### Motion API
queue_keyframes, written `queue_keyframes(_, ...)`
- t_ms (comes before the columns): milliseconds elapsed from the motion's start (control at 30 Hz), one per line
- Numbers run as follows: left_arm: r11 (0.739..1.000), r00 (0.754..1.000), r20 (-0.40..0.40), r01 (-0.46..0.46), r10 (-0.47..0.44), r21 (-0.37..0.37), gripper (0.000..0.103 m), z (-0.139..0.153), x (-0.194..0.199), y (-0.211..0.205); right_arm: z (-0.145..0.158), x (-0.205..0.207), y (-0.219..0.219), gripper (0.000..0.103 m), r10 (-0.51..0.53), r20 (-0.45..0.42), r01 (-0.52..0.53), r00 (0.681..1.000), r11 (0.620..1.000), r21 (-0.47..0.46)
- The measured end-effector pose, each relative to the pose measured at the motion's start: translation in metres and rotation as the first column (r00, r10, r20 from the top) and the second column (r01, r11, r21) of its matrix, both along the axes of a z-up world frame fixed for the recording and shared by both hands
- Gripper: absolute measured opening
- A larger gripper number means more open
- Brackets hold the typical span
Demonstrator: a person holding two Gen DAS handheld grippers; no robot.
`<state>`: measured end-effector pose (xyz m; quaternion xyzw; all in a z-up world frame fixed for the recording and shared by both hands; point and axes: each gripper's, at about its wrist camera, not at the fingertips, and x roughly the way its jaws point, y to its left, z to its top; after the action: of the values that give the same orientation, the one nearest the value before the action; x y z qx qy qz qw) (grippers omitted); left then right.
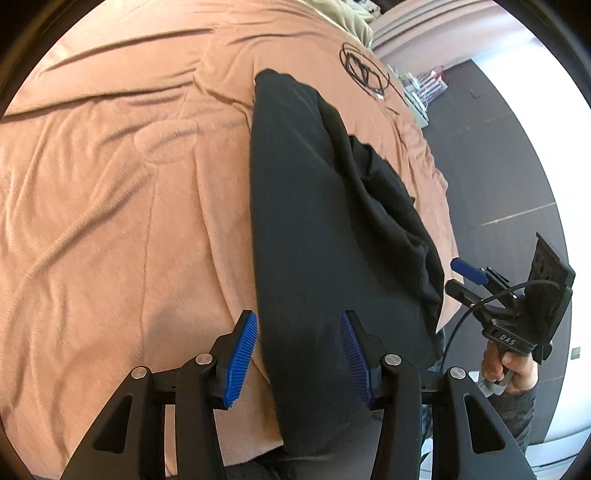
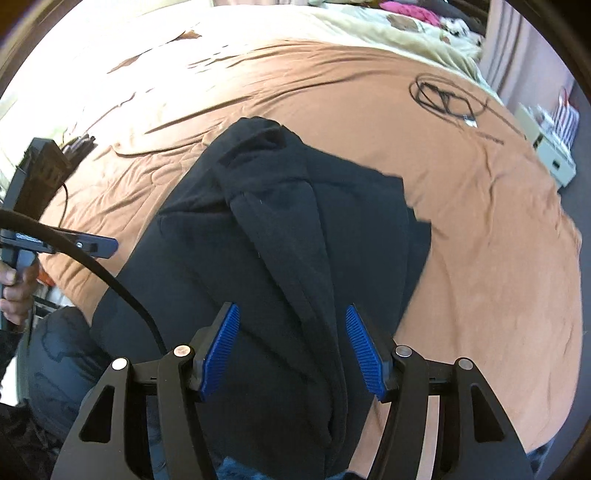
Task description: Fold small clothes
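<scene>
nearest, the left gripper (image 1: 299,354) hangs with jaws apart, its pads clear of the black garment (image 1: 314,229) below. the right gripper (image 2: 293,354) is spread too, gripping nothing. the garment lies folded lengthwise on the tan bedspread (image 1: 110,184) at the bed's near edge. far right, a coiled black cable (image 2: 447,96) rests.

A home bedroom: a bed (image 2: 480,240) under a tan cover, cream blanket (image 2: 369,29), clothes piled beyond.
</scene>
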<state>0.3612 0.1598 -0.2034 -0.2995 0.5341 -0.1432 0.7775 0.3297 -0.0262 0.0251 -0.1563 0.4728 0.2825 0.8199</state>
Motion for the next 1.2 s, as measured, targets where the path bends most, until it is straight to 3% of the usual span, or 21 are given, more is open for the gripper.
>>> queue_keyframes(333, 0.999, 0.999, -0.006, -0.036, 0.036, -0.003, 0.049, -0.002, 0.016, 0.018, -0.021, 0.031, 0.056, 0.058, 0.045, 0.034, -0.04, 0.998, 0.991, -0.124)
queue_keyframes(500, 0.999, 0.999, -0.012, -0.035, 0.035, -0.004, 0.049, -0.004, 0.03, 0.017, -0.028, 0.048, 0.067, 0.039, 0.05, 0.036, -0.045, 0.998, 0.989, -0.143)
queue_keyframes(533, 0.999, 0.999, -0.013, -0.033, 0.033, -0.003, 0.049, -0.005, 0.032, 0.017, -0.028, 0.052, 0.066, 0.036, 0.045, 0.04, -0.039, 0.998, 0.99, -0.136)
queue_keyframes(600, 1.0, 0.999, -0.017, -0.03, 0.03, -0.002, 0.049, -0.006, 0.035, 0.016, -0.027, 0.059, 0.059, 0.021, 0.031, 0.042, -0.026, 0.999, 0.993, -0.114)
queue_keyframes(700, 1.0, 0.999, -0.02, -0.027, 0.028, 0.002, 0.049, -0.008, 0.042, 0.015, -0.023, 0.07, 0.044, 0.011, -0.016, 0.041, 0.018, 0.999, 0.998, -0.063)
queue_keyframes(933, 1.0, 1.0, -0.017, -0.009, 0.009, 0.018, 0.049, -0.008, 0.055, 0.009, -0.021, 0.102, -0.014, 0.003, -0.17, 0.001, 0.169, 0.986, 0.982, 0.084)
queue_keyframes(1200, 0.999, 0.999, -0.031, -0.016, 0.017, 0.032, 0.049, -0.013, 0.062, 0.01, -0.05, 0.129, -0.048, 0.0, -0.291, -0.081, 0.3, 0.953, 0.946, 0.123)
